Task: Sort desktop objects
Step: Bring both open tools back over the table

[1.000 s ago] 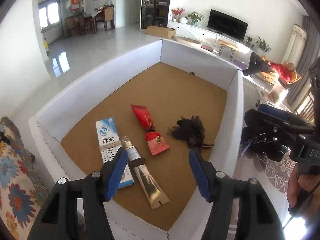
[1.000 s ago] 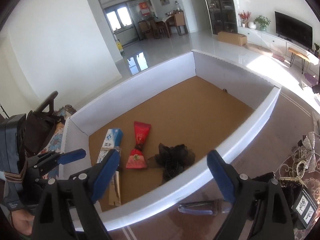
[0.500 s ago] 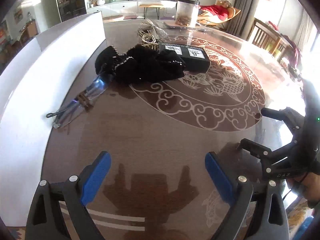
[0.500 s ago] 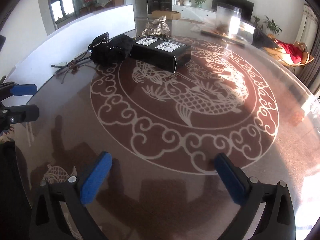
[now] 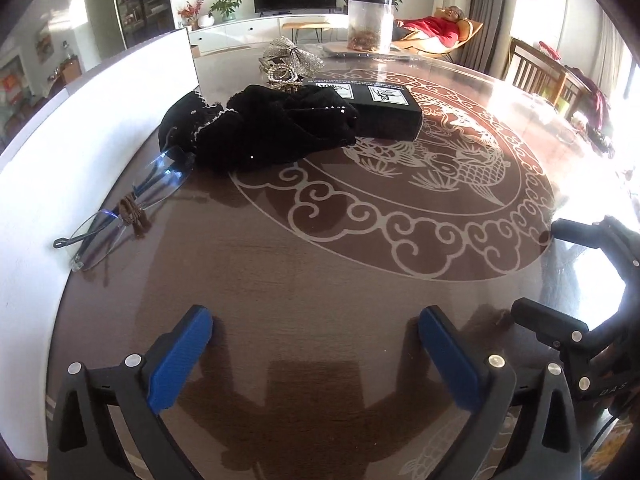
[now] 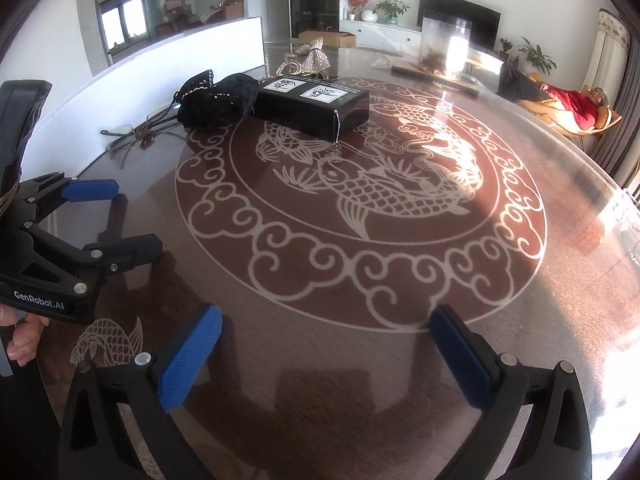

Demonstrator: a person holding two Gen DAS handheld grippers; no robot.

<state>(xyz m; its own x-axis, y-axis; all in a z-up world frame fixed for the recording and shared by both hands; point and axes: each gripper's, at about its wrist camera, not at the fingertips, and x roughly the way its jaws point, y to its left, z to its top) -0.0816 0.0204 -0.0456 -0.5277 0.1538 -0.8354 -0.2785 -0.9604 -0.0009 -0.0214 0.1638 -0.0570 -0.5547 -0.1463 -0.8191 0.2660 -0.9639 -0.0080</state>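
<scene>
Both grippers, left (image 5: 314, 354) & right (image 6: 326, 354), had jaws wide apart, just opened, nothing between. Glasses (image 5: 132, 204) lay ahead-left of the left fingers, nearer that hand, long axis slanting away along the white wall (image 5: 60, 168); probably next pick.

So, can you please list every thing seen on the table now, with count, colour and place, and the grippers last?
glasses: one, clear lenses, beside the white wall
fabric pieces: a heap, black, touching the box
box: one, black with white labels, on the table pattern's far edge
bow ornaments: silver, behind the heap
clear jar: one, far side
left gripper: blue fingers open, empty
right gripper: open, empty
</scene>
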